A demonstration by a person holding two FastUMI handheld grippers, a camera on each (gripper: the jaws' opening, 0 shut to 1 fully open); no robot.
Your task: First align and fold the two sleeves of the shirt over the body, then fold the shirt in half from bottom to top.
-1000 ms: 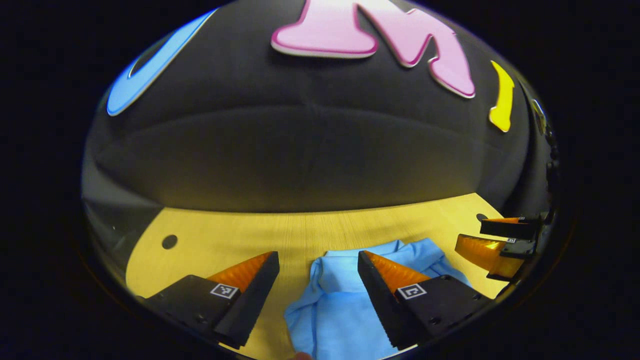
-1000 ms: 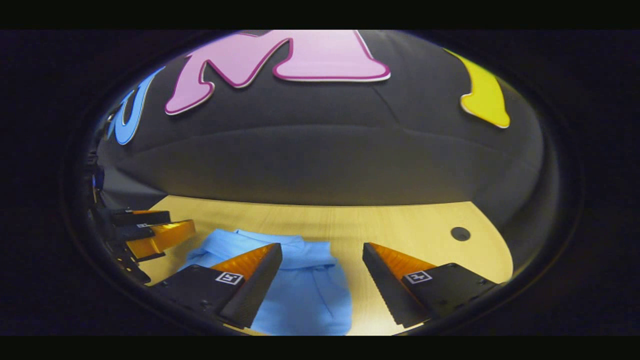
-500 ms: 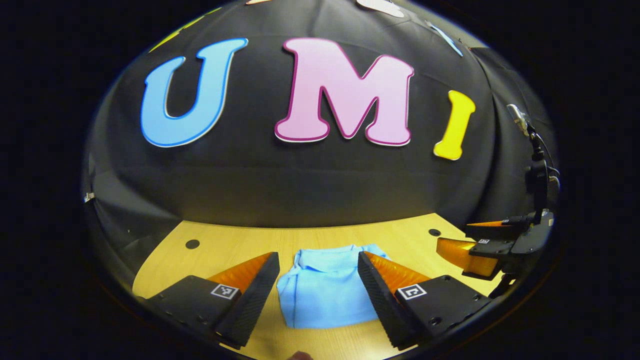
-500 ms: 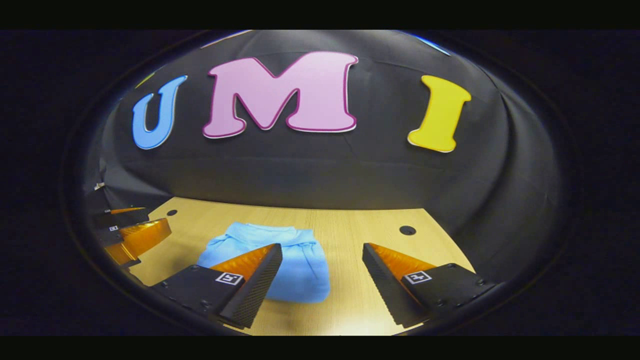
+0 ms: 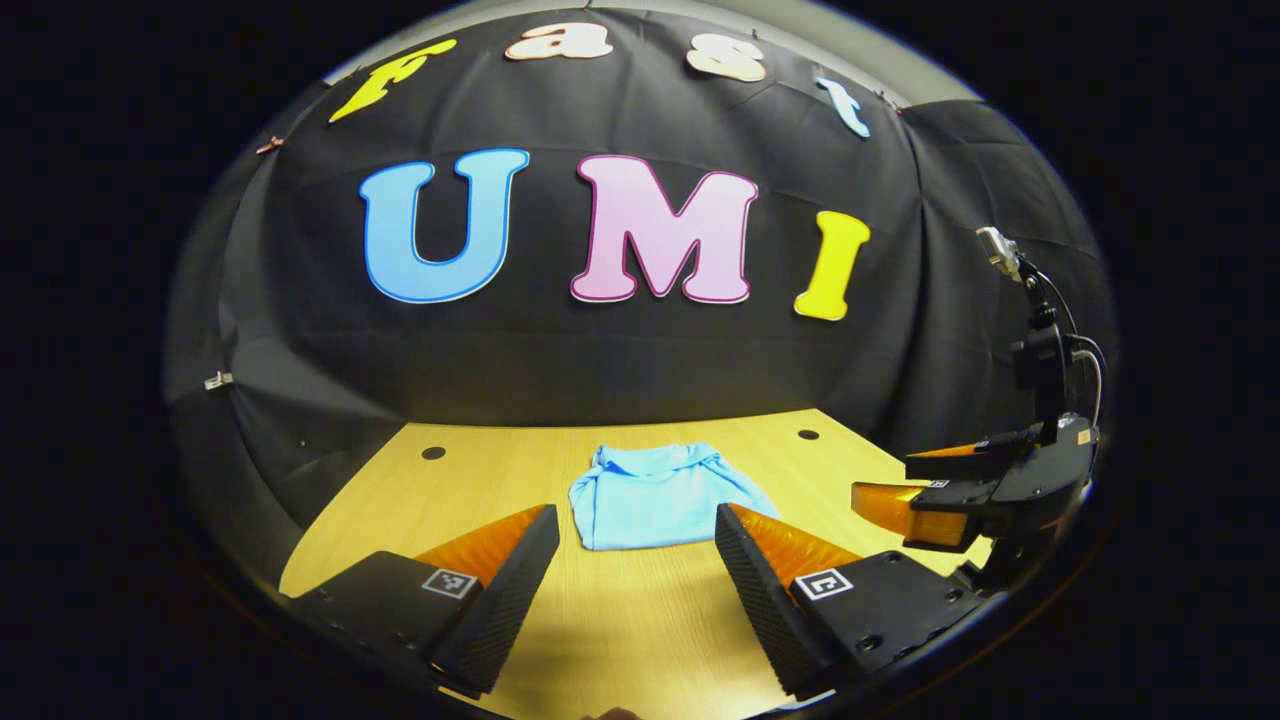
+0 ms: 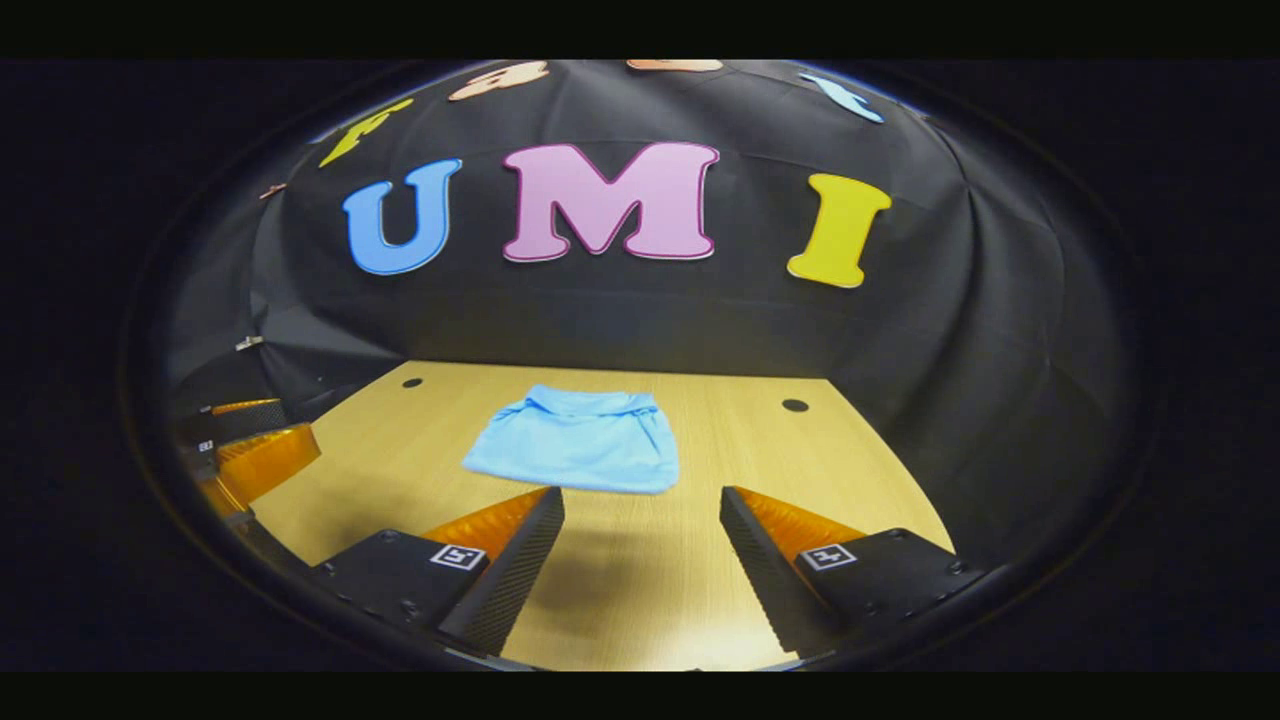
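- Both my grippers have pulled back from the shirt since a second ago.
- My left gripper gapes, empty.
- Folded shirt lies mid-table, well apart.
- My right gripper — jaws spread, holding nothing.

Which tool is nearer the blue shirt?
Left, slightly, I'd judge. The left tool sits just short of the shirt; the right tool hangs back a bit further.
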